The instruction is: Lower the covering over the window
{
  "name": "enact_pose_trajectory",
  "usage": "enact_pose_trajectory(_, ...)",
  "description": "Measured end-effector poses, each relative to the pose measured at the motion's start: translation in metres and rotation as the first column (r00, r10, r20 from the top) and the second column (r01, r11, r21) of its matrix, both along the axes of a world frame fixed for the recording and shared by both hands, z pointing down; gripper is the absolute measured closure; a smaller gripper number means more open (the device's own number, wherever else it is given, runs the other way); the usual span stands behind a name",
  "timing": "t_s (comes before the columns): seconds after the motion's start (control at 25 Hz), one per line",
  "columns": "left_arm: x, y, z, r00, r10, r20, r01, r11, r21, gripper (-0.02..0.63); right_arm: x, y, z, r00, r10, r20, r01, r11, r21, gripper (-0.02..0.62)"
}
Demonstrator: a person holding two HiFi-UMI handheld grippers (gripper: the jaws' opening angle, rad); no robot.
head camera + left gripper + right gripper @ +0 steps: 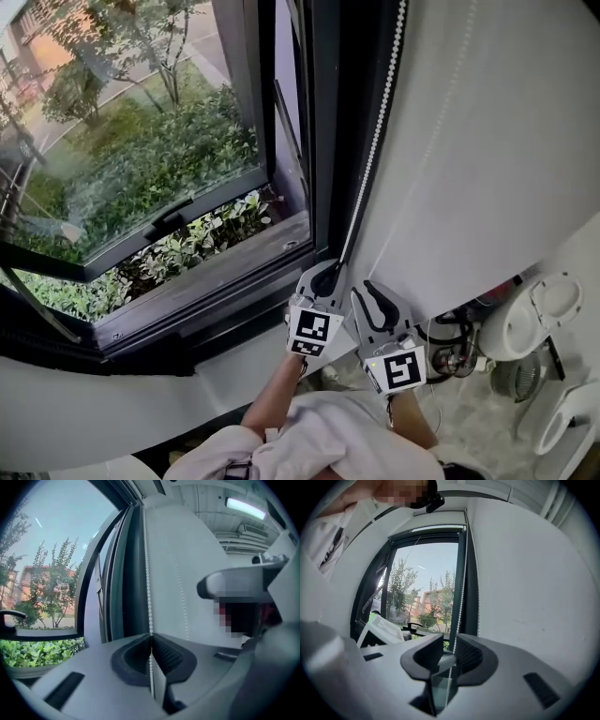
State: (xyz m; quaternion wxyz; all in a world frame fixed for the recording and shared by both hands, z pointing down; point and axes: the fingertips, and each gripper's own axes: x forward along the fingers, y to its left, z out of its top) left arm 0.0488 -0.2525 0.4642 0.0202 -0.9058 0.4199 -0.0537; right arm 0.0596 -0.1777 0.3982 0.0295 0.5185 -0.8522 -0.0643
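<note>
A white bead chain [375, 141] hangs down the dark window frame beside the white wall [487, 169]. My left gripper [328, 274] is shut on this chain near its lower end. In the left gripper view the bead chain [148, 583] runs straight down into the closed jaws of the left gripper [151, 641]. My right gripper [373, 292] sits just right of and below the left one. Its jaws stand apart in the right gripper view, where the bead chain [461, 597] passes through the gap of the right gripper [449, 651] without being pinched. No covering shows over the glass.
The window sash [141, 159] is tilted open outward, with a dark handle [173, 220] and bushes beyond. A dark sill [216, 272] runs below it. White fixtures [534, 319] and a small fan [516, 380] crowd the floor at lower right.
</note>
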Motion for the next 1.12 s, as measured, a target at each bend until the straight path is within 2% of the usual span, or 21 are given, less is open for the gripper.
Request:
enact_pose_trajectory(0.2,-0.006,0.022,0.004,1.000,0.004,-0.010,-0.004,1.000,-0.006,0.588,-0.013,-0.002,-0.036,0.998,-0.063,0.006,0.062,0.996,0.067,0.499)
enact_pose_trajectory(0.4,-0.010,0.038,0.005,1.000,0.013,-0.018,-0.014,1.000,-0.011,0.588,-0.018,-0.010,-0.070,0.996,-0.087,0.019,0.084,0.989,0.117,0.482)
enact_pose_trajectory(0.6,-0.011,0.052,0.006,0.999,0.027,-0.030,-0.027,1.000,-0.013,0.588,-0.024,-0.023,-0.086,0.993,-0.107,0.042,0.101,0.986,0.130,0.482)
enact_pose_trajectory(0.64,-0.011,0.054,0.006,0.999,0.029,-0.032,-0.030,0.999,-0.013,0.588,-0.025,-0.025,-0.087,0.992,-0.113,0.049,0.107,0.986,0.126,0.487)
enact_pose_trajectory(0.68,-0.010,0.057,0.006,0.999,0.032,-0.034,-0.032,0.999,-0.013,0.588,-0.026,-0.027,-0.087,0.992,-0.116,0.055,0.109,0.987,0.122,0.519)
enact_pose_trajectory(0.72,-0.010,0.059,0.006,0.999,0.034,-0.037,-0.034,0.999,-0.013,0.588,-0.027,-0.028,-0.087,0.992,-0.115,0.061,0.107,0.987,0.120,0.585)
enact_pose_trajectory(0.76,-0.010,0.061,0.006,0.999,0.035,-0.039,-0.036,0.999,-0.014,0.588,-0.027,-0.028,-0.087,0.991,-0.112,0.070,0.103,0.987,0.120,0.594)
enact_pose_trajectory(0.92,-0.012,0.070,0.010,0.999,0.040,-0.037,-0.041,0.999,-0.024,0.588,-0.031,-0.017,-0.083,0.984,-0.138,0.115,0.123,0.985,0.124,0.597)
enact_pose_trajectory(1.12,-0.015,0.078,0.027,0.999,0.039,-0.026,-0.040,0.997,-0.061,0.588,-0.041,-0.005,-0.066,0.977,-0.177,0.119,0.165,0.981,0.102,0.598)
